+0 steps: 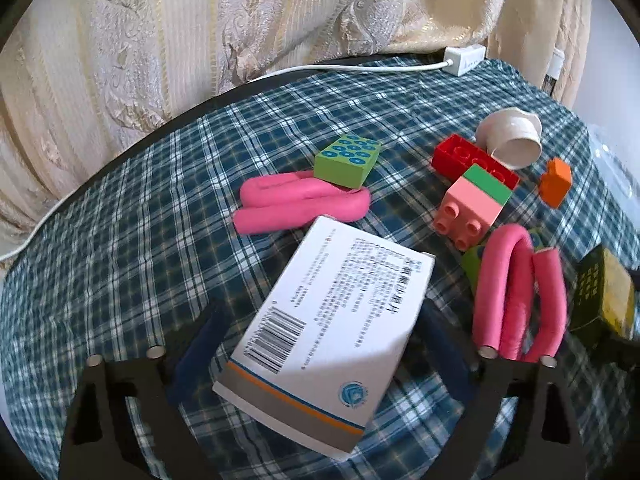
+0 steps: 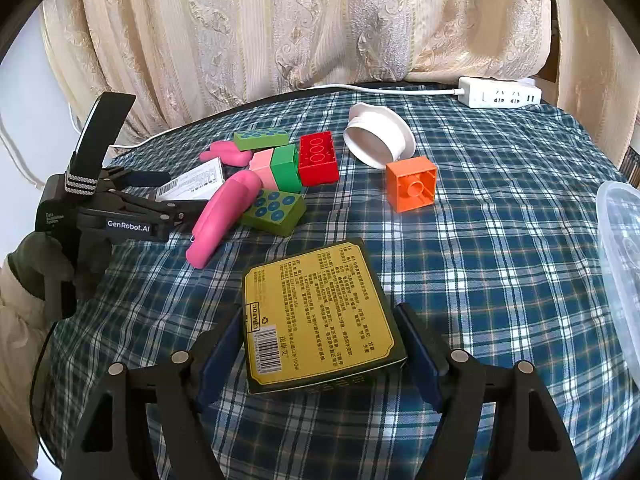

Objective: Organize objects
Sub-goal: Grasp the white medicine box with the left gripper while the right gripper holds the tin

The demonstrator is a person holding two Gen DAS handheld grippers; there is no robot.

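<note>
- The clear plastic container (image 2: 620, 260), far to the right of the red brick (image 2: 319, 159), is cut off by the picture's edge; what is in it cannot be made out.
- A green dotted block (image 2: 276, 212), in front of the red brick, is partly covered by a bent pink foam roller (image 2: 224, 216) lying across its left side.
- Print on both boxes is too small to read.
- The left gripper (image 1: 320, 320), left of the red brick, has its fingers set wide with a white carton (image 1: 332, 320) between them. Cloth shows between the carton and the left pad, so they straddle it without clamping. Whether the right pad touches it cannot be told.
- A gloved hand (image 2: 36, 260) holds that gripper's handle at the right-wrist view's left edge, only partly visible.
- The right gripper (image 2: 320, 320), in front of the red brick, has its blue pads against both long sides of a yellow-and-green box (image 2: 320, 316), gripping it at a wide opening.
- A white cup (image 2: 378, 136) lies on its side just right of the red brick; an orange block (image 2: 412, 184) sits right of the brick and nearer.
- Everything rests on a blue plaid cloth (image 2: 500, 240) over a round table.
- Behind the red brick hang cream patterned curtains (image 2: 280, 28); a white power strip (image 2: 500, 92) lies at the table's far right edge.
</note>
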